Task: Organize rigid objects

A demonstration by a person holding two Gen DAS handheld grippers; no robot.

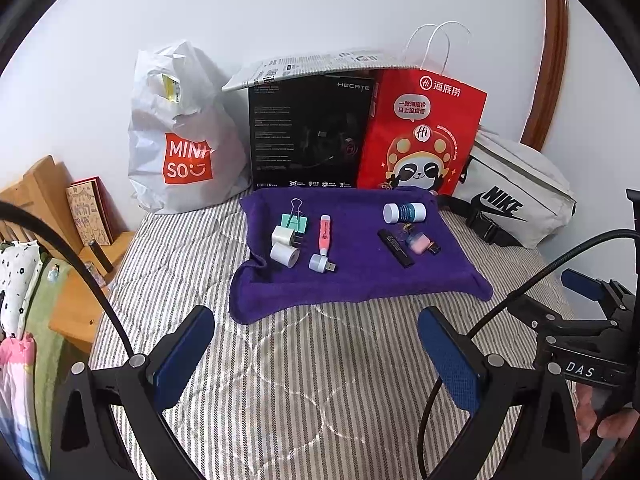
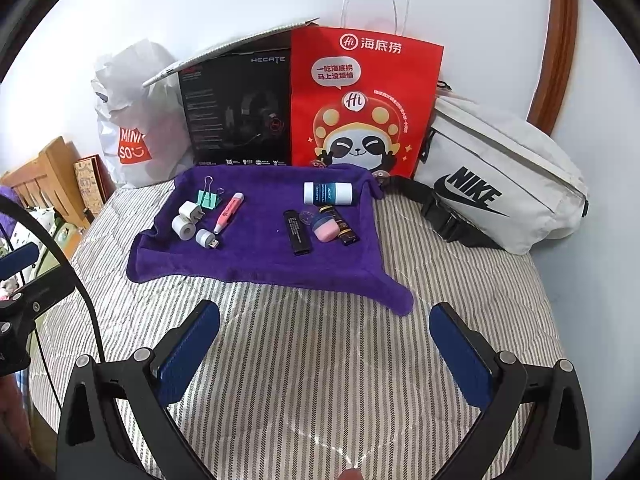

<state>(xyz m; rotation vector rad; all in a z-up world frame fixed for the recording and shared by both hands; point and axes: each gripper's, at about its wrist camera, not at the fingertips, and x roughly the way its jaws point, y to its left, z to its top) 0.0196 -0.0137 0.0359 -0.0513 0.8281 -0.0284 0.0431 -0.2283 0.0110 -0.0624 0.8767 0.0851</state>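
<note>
**Purple towel carries two clusters of small objects**

Purple towel (image 2: 256,256) lies on the striped bed (image 2: 320,360), its near right corner drawn out to a point. On its left part sit a mint binder clip (image 2: 208,199), a white charger plug (image 2: 187,210), a white tape roll (image 2: 183,226), a small USB light (image 2: 207,238) and a pink highlighter (image 2: 229,212), all close together. On the right part lie a white bottle (image 2: 328,193) on its side, a black stick (image 2: 297,233) and a pink jar (image 2: 325,227) (a dark tube is just beside the jar). A bare strip of towel separates the clusters.

Behind the far edge stand a white plastic bag (image 1: 182,132), a black box (image 1: 312,132), a red paper bag (image 1: 420,132) and a white waist bag (image 1: 516,192).

The left hand-held gripper (image 1: 316,356) and right hand-held gripper (image 2: 326,356) both hover over bare bedding short of the towel's near edge, fingers spread wide, holding nothing.
</note>
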